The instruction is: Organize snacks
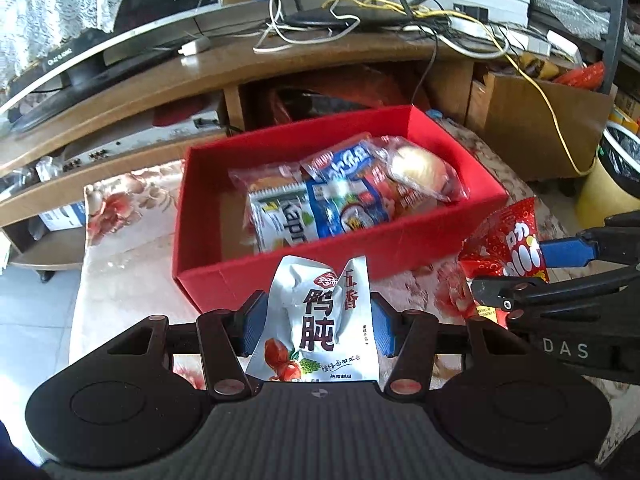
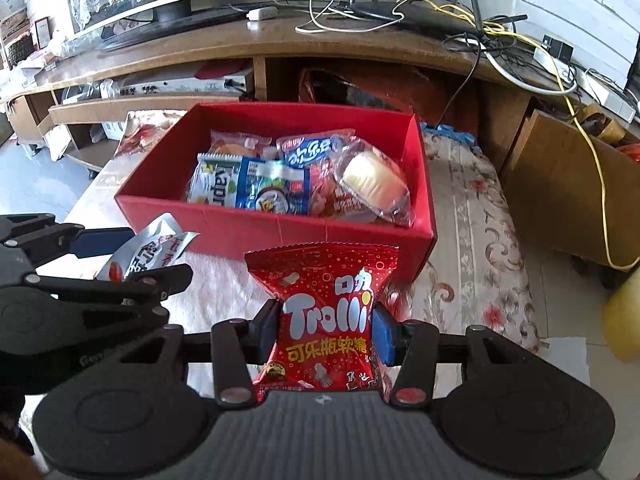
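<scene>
Box (image 1: 320,264) at 12 o'clock of both claws. Left claw (image 1: 316,326) pinches white packet (image 1: 320,312); right claw (image 2: 326,330) pinches red packet (image 2: 326,304), both upright.

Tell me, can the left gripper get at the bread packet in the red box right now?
Probably not: the left gripper is shut on the white pouch. The red box is open-topped, bread packet uncovered.

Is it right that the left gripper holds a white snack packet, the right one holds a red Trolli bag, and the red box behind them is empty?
Not quite: the red box is not empty. The right wrist view shows several snack packets lying in it. The rest holds: the left gripper is shut on the white snack packet, and the right gripper is shut on the red Trolli bag.
</scene>
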The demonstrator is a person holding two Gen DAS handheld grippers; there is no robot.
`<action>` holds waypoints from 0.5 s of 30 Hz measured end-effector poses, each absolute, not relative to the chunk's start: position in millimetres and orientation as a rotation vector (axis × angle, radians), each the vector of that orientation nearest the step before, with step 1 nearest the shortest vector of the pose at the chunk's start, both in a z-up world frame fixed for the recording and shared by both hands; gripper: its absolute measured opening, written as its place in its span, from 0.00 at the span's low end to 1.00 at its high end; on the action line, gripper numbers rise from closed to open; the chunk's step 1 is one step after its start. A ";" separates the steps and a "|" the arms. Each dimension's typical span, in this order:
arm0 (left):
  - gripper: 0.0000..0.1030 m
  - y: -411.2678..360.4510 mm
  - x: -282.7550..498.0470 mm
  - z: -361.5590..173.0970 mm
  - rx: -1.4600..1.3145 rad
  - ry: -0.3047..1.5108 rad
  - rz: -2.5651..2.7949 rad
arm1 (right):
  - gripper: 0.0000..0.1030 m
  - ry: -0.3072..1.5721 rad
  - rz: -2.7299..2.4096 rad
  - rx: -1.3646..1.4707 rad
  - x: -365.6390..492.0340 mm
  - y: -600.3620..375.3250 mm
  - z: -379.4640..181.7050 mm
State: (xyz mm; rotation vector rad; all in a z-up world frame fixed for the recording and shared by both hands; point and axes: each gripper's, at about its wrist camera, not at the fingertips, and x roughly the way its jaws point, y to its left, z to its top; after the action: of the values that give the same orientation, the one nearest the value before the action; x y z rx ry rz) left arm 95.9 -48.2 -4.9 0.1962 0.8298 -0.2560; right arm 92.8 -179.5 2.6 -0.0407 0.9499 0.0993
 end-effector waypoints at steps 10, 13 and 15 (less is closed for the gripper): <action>0.59 -40.0 124.5 9.7 0.139 0.786 -0.218 | 0.39 0.900 0.096 -0.005 124.3 -187.1 17.4; 0.59 -38.2 132.7 13.1 0.125 0.777 -0.208 | 0.39 0.882 0.097 0.007 133.5 -189.7 22.5; 0.59 -37.5 137.6 15.0 0.118 0.770 -0.204 | 0.39 0.873 0.094 0.016 139.6 -192.3 25.2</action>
State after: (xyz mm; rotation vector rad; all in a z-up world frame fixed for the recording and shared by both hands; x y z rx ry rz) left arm 137.6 -37.5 15.0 0.1185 0.7700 -0.2040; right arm 139.6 -192.3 25.2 0.0158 0.8730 0.0938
